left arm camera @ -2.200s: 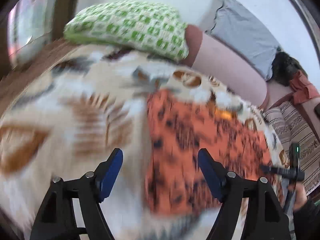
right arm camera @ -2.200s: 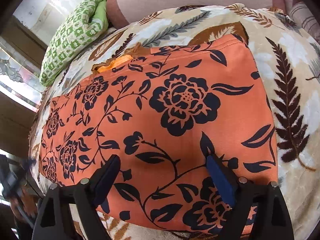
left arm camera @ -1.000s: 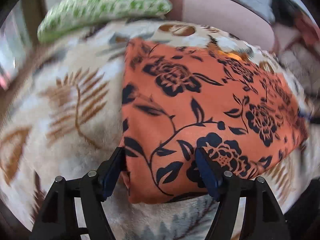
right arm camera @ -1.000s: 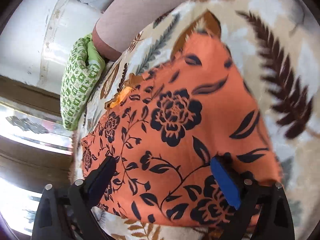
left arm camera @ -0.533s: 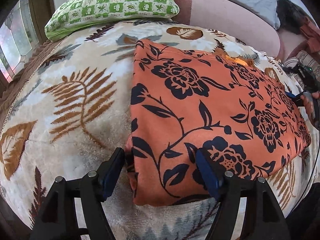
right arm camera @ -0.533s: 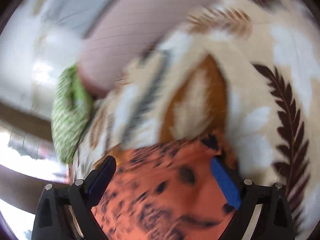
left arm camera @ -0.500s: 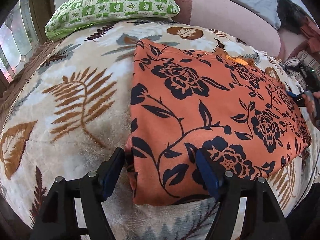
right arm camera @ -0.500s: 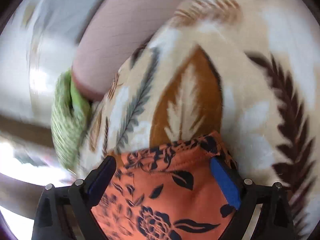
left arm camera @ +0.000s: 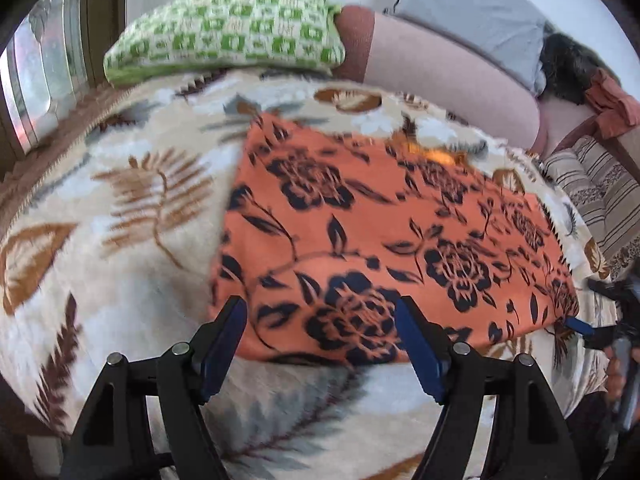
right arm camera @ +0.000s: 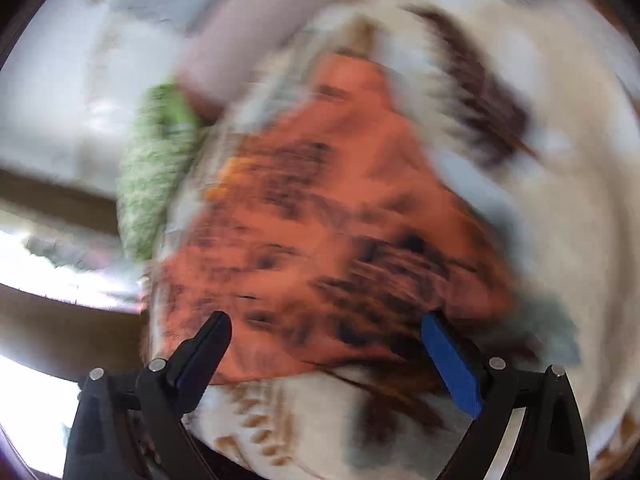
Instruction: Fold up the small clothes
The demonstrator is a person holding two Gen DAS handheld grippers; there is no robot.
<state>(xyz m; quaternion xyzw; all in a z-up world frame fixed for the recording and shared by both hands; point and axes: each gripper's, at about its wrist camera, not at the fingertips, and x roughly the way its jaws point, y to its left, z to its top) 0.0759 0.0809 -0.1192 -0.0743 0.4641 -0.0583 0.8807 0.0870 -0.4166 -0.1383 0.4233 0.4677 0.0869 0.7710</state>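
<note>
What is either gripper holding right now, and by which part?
Nothing. The left gripper and right gripper are both open, and the orange floral garment lies flat on the leaf-print blanket.

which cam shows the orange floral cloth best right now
The left wrist view: the orange floral cloth lies flat on the leaf-print blanket, its near edge and black flowers fairly clear. The right wrist view shows it only as a motion-blurred orange patch.

Left gripper point(left arm camera: 320, 340) and right gripper point(right arm camera: 326, 344): on each, the blue-padded jaws are spread wide, with nothing clamped between them.
</note>
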